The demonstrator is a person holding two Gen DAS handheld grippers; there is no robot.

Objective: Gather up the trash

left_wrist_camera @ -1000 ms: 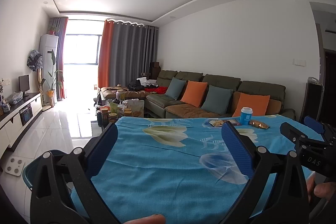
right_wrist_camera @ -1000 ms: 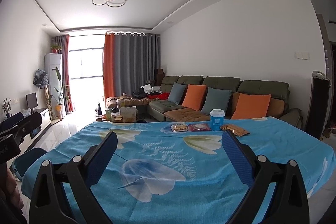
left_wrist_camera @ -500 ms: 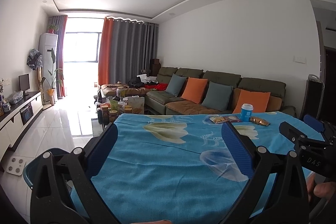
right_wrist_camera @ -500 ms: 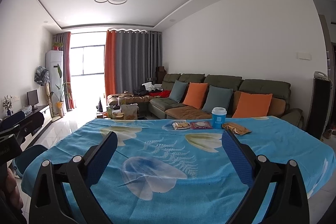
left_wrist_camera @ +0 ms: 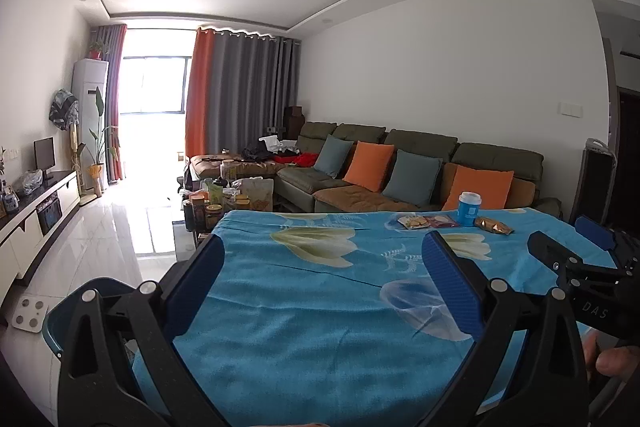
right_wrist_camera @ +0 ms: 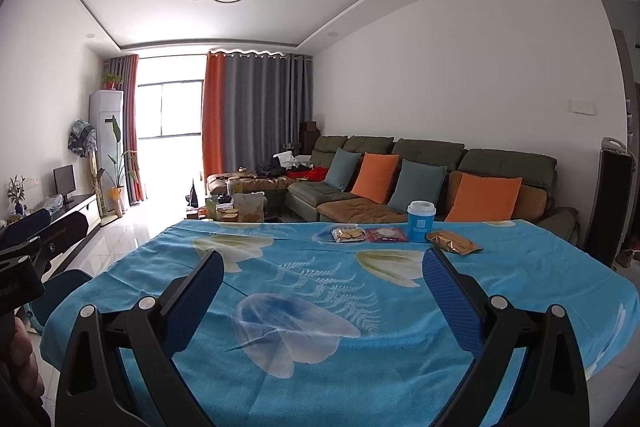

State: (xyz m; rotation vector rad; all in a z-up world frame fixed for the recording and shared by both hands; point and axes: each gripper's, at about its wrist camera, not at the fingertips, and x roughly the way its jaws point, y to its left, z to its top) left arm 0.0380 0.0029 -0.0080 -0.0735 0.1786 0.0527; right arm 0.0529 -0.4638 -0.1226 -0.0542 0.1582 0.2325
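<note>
At the far edge of the table with the blue flowered cloth lie a clear packet of biscuits, a dark red wrapper, a blue paper cup with a white lid and a golden-brown wrapper. The same things show in the left wrist view: packet, red wrapper, cup, golden wrapper. My left gripper and my right gripper are both open and empty, held over the table's near part, far from the trash.
A teal bin stands on the floor at the table's left near corner, also in the right wrist view. Behind the table is a green sofa with cushions. A cluttered coffee table stands further back.
Both grippers have tilted down slightly and shifted a little; the table and the trash sit a bit lower and nearer in view. Both grippers stay open.
</note>
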